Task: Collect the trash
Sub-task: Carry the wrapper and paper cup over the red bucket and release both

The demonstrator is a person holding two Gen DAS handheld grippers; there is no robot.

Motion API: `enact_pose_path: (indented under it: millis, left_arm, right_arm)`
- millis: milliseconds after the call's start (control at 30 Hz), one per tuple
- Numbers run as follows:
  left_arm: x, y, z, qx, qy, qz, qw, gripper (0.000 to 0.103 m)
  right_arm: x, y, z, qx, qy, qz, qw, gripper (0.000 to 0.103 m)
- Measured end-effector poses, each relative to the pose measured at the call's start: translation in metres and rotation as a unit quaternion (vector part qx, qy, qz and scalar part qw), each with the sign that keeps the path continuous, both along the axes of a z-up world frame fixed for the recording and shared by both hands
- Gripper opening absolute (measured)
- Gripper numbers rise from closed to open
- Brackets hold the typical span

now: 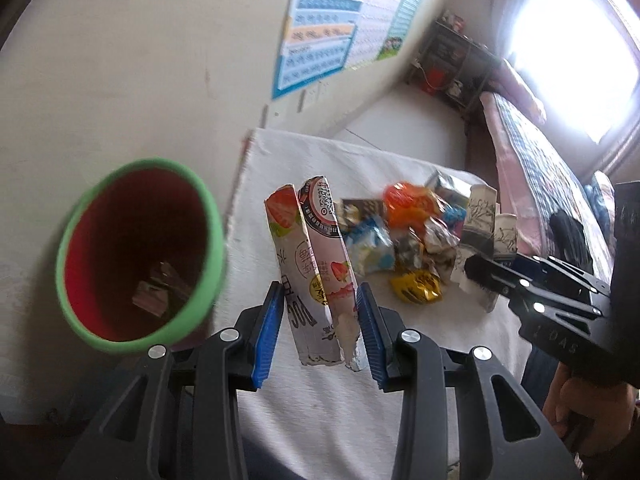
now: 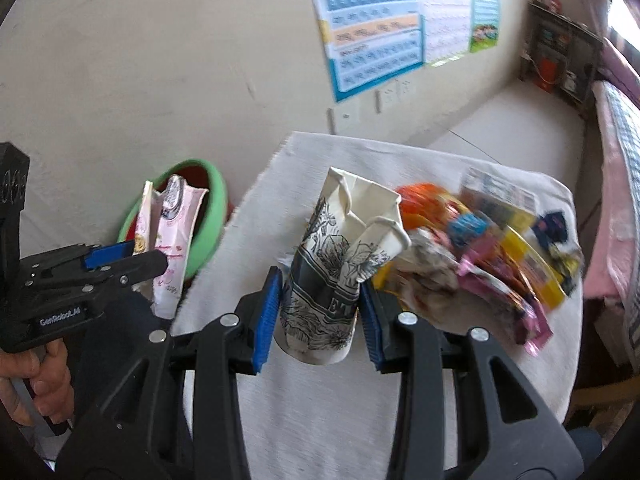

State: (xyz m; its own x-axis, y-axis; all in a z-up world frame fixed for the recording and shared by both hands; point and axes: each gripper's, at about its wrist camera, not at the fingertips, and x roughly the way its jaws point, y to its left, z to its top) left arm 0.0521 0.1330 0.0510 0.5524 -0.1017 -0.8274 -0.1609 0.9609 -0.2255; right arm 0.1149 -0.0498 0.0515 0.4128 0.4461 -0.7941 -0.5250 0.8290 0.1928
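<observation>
My left gripper (image 1: 318,316) is shut on a flattened strawberry milk carton (image 1: 316,264) and holds it in the air just right of a green-rimmed red bin (image 1: 140,256). The bin holds a few scraps. My right gripper (image 2: 320,312) is shut on crushed paper cups (image 2: 332,272) with black flower print, above the white cloth-covered table (image 2: 320,408). A pile of colourful wrappers (image 2: 480,240) lies on the table to the right. In the right wrist view the left gripper (image 2: 120,260) holds the carton (image 2: 172,240) in front of the bin (image 2: 208,224).
A wall with a colourful chart (image 1: 320,32) stands behind the table. A bed with pink and checked bedding (image 1: 532,168) lies to the right, a dark shelf (image 1: 452,64) at the far corner. A bright window (image 1: 572,48) is at the upper right.
</observation>
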Motion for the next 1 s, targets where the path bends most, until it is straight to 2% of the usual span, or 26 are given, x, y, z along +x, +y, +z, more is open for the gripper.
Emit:
enact_pose_path:
  millis: [500,767,1000]
  left_arm:
    - [-0.050,0.099,0.012,-0.004,-0.017,0.101,0.9947,0.036]
    - [-0.070,0.162,0.019,-0.026,-0.037,0.146,0.9882,0.036]
    - [-0.073,0.193,0.022,-0.059,-0.049,0.163,0.9836,0.036]
  right_arm:
    - [-0.012,0.129,0.023,0.014,-0.010,0.116,0.993,0.037]
    - [-0.008,0.182,0.020,0.019,-0.002,0.160,0.987,0.037]
    - [-0.004,0.220,0.016,0.015,0.002,0.180,0.983,0.037]
